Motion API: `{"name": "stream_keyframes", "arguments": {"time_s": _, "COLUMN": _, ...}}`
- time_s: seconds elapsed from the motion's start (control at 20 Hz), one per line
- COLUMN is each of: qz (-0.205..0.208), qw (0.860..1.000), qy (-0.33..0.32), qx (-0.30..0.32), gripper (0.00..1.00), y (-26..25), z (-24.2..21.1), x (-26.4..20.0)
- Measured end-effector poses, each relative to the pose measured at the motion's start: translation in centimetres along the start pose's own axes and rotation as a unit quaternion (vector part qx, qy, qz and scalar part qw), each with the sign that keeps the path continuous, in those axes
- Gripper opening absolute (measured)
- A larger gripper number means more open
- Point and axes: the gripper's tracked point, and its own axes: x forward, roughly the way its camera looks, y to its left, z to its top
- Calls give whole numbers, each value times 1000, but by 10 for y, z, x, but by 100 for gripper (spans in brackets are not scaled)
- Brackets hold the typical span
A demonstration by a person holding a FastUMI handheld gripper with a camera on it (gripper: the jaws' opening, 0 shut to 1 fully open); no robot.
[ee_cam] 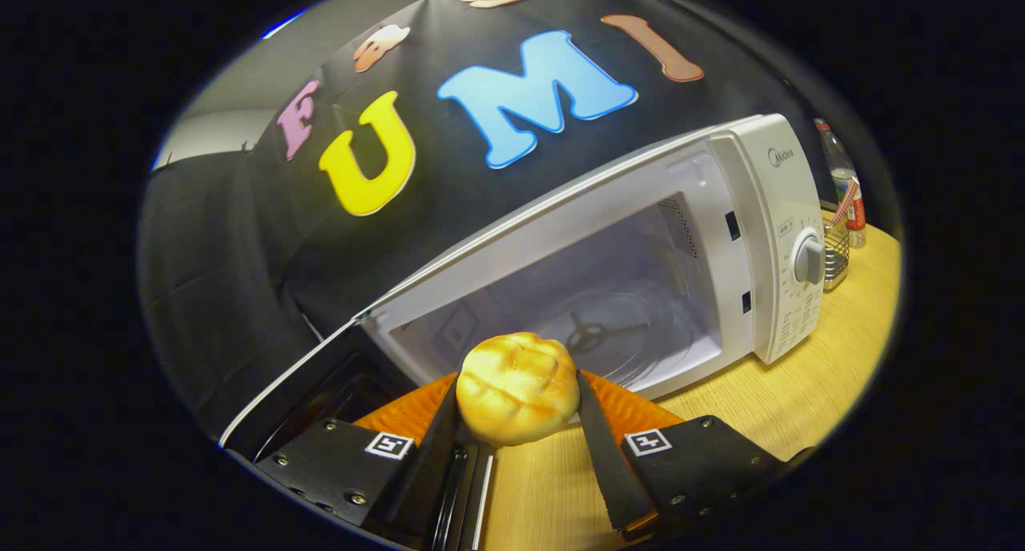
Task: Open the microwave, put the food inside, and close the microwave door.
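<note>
Bread, a round golden bun (517, 388) with a scored crust, sits clamped in my gripper (519, 403), both fingers pressing its sides, just in front of the open microwave (641, 239). I judge it light and soft, easy to crush, so a gentle squeeze across its widest part, as now, seems right; the crust looks dry, not slippery. The door (320, 375) hangs swung out beside my left finger, and the cavity with its glass turntable (617, 335) lies just beyond the bun. On the control panel a brand name, Midea, is readable above the dial (807, 259); the smaller print is too fine to read. A bottle (845, 182) and a wire basket (834, 251) stand on the bench (801, 407) behind the microwave.
</note>
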Motion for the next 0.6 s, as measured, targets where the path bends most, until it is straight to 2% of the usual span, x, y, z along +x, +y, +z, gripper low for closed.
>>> {"name": "stream_keyframes", "arguments": {"time_s": 0.1, "qz": -12, "qw": 999, "qy": 2, "qx": 31, "gripper": 81, "y": -9, "z": -3, "x": 21}}
{"name": "stream_keyframes", "arguments": {"time_s": 0.2, "qz": -20, "qw": 999, "qy": -5, "qx": 37, "gripper": 81, "y": -17, "z": -1, "x": 38}}
{"name": "stream_keyframes", "arguments": {"time_s": 0.4, "qz": -20, "qw": 999, "qy": -33, "qx": 28, "gripper": 81, "y": -23, "z": 9, "x": 61}}
{"name": "stream_keyframes", "arguments": {"time_s": 0.6, "qz": -15, "qw": 997, "qy": -34, "qx": 64, "gripper": 80, "y": -28, "z": 5, "x": 84}}
